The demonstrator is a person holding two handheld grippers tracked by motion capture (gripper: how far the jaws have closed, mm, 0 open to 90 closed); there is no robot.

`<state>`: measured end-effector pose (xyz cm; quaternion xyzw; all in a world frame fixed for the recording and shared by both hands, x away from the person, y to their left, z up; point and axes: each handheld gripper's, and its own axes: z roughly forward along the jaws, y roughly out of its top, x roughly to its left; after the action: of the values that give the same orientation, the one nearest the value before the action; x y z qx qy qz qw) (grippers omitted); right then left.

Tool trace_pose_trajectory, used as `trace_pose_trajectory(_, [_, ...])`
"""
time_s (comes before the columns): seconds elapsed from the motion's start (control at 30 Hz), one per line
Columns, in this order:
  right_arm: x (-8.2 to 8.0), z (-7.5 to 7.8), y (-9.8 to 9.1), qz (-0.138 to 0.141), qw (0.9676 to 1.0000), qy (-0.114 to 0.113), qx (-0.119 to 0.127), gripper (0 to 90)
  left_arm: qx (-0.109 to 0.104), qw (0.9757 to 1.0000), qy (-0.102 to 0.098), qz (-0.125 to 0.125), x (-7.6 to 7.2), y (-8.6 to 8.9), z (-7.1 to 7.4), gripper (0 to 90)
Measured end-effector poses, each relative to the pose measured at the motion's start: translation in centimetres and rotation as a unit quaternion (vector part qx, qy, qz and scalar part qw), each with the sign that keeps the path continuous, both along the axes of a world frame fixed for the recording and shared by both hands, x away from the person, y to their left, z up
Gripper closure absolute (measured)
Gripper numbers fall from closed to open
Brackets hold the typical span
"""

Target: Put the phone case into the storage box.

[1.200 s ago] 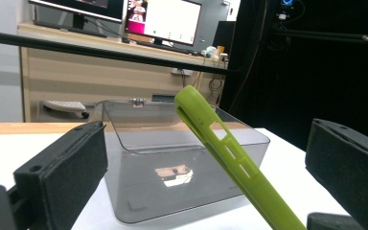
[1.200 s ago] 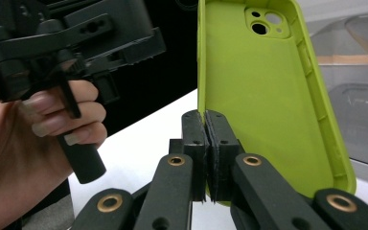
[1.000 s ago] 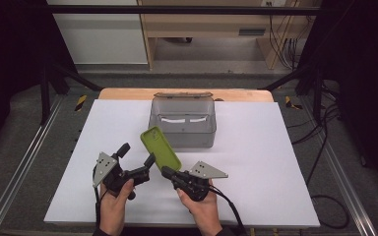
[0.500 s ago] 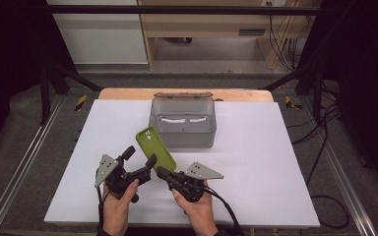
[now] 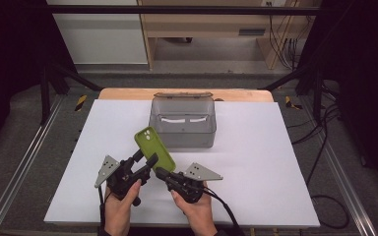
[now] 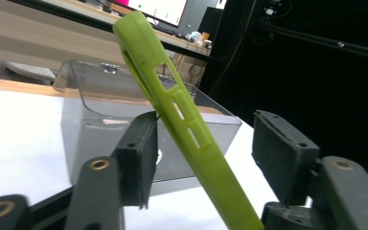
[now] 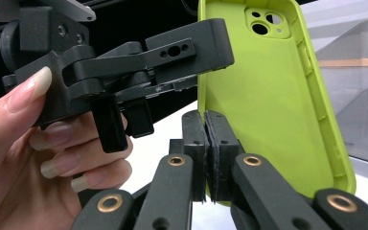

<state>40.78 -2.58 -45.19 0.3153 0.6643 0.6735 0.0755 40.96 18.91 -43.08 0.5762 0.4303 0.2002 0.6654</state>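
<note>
Two tongs are meeting on one green case (image 5: 154,149), held above the table (image 5: 256,162) just in front of the box (image 5: 182,120).

Right tongs (image 7: 206,120) are pinching its lower edge; left tongs (image 6: 201,143) are gaping wide, straddling it, its long axis slanting up toward the box.

My white table (image 5: 285,162) sits on a grey floor (image 5: 24,128) between metal rails (image 5: 22,167), with a wooden bench (image 5: 211,24) and a white cabinet (image 5: 98,39) beyond, cables (image 5: 320,132) trailing at right, darkness on both sides.
</note>
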Motion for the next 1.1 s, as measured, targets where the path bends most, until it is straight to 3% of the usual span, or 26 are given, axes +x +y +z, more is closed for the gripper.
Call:
trace_pose_trajectory(0.07, [0.0,0.0,0.0,-0.002,1.0000,-0.005,-0.004,88.2,-0.021,0.9997,0.010,-0.011,0.1,0.1,-0.1,45.9])
trace_pose_trajectory(0.17, [-0.1,-0.1,0.2,-0.002,1.0000,-0.005,-0.006,88.2,-0.035,0.9992,0.017,-0.011,0.2,0.3,-0.4,50.0])
trace_pose_trajectory(0.67, [-0.3,-0.4,0.8,0.003,1.0000,-0.001,-0.003,88.2,-0.058,0.9976,0.035,-0.012,0.2,0.4,-0.8,63.9])
trace_pose_trajectory(1.1, [-0.4,-0.7,1.4,0.005,1.0000,0.006,0.002,88.2,-0.092,0.9942,0.055,0.000,0.0,0.8,-1.3,71.8])
